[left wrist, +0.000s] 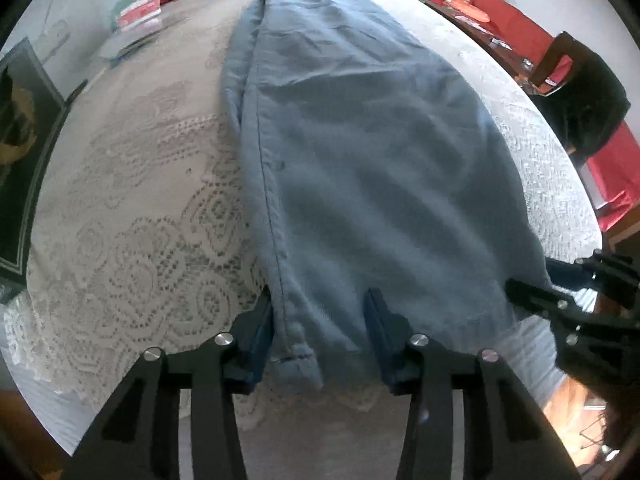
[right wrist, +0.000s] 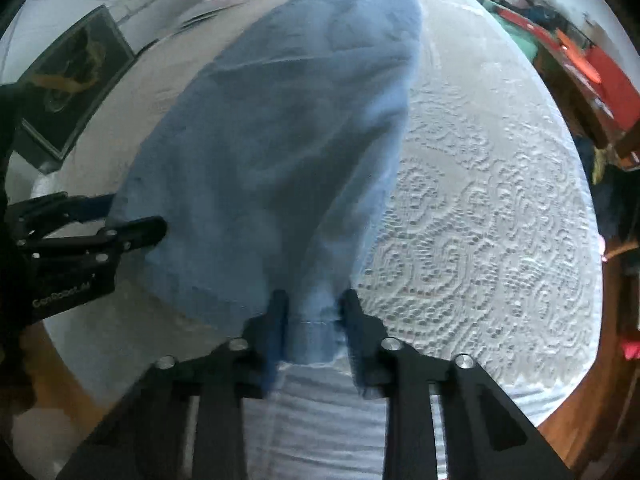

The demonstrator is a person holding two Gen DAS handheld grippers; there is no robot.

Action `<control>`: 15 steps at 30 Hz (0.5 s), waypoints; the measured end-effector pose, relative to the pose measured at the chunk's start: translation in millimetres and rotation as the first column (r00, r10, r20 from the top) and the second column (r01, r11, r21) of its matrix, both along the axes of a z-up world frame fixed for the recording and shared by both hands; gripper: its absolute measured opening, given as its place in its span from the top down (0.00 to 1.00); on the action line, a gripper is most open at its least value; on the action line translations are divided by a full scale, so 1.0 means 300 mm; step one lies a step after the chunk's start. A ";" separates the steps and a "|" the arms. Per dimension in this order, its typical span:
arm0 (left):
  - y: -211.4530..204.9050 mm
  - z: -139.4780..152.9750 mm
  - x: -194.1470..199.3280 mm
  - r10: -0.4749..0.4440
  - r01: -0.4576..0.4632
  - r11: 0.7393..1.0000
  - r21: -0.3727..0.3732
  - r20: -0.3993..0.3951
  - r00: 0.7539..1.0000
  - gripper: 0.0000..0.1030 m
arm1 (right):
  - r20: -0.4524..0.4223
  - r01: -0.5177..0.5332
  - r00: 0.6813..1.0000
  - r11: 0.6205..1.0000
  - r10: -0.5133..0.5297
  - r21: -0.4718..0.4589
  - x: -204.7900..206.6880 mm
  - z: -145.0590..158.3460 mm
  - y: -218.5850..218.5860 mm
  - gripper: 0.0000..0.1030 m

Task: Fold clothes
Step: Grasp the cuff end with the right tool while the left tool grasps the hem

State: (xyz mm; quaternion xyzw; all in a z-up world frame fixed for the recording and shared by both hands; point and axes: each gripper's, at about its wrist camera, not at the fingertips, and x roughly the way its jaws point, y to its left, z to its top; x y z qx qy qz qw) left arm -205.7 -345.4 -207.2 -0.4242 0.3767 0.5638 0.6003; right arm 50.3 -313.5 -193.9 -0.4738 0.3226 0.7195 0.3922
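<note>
Left wrist view: jeans (left wrist: 340, 152) stretched lengthwise down a lace cloth (left wrist: 132, 208) on the table, near hem hanging just past the edge; left gripper (left wrist: 320, 304) at that hem, jaws apart, one finger each side of the seamed corner, not visibly pinching. Same view only: dark stitched side seam running up the left of the leg, a second layer peeking out along it, a dark chair (left wrist: 576, 92) at far right, red upholstery (left wrist: 516, 20) behind, orange items on a side table, a red-and-white box (left wrist: 140, 10) far left. Right gripper (left wrist: 528, 292) seen from the side at the jeans' right edge, black fingers over the fabric; whether clamped, cannot tell from here. Right wrist view: right gripper (right wrist: 312, 300) with jaws apart around the other hem corner, denim between the fingers but gaps on both sides, image blurred. Jeans (right wrist: 280, 140) here tapering toward the far end of the table, lace cloth (right wrist: 480, 208) bare to the right. Only in this view: left gripper (right wrist: 136, 228) from the side at the left edge, one finger lying on the denim, white lettering on its body; a dark framed picture (right wrist: 76, 76) leaning at the table's left; wooden floor below the rim. Room cluttered, bright clothes heaped at the far end, red box there too.
</note>
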 end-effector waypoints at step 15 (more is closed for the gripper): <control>0.198 0.263 -0.008 0.106 -0.115 0.980 0.165 0.060 0.993 0.96 | -0.390 0.023 0.918 0.992 -0.070 -0.123 0.155 0.260 0.286 0.86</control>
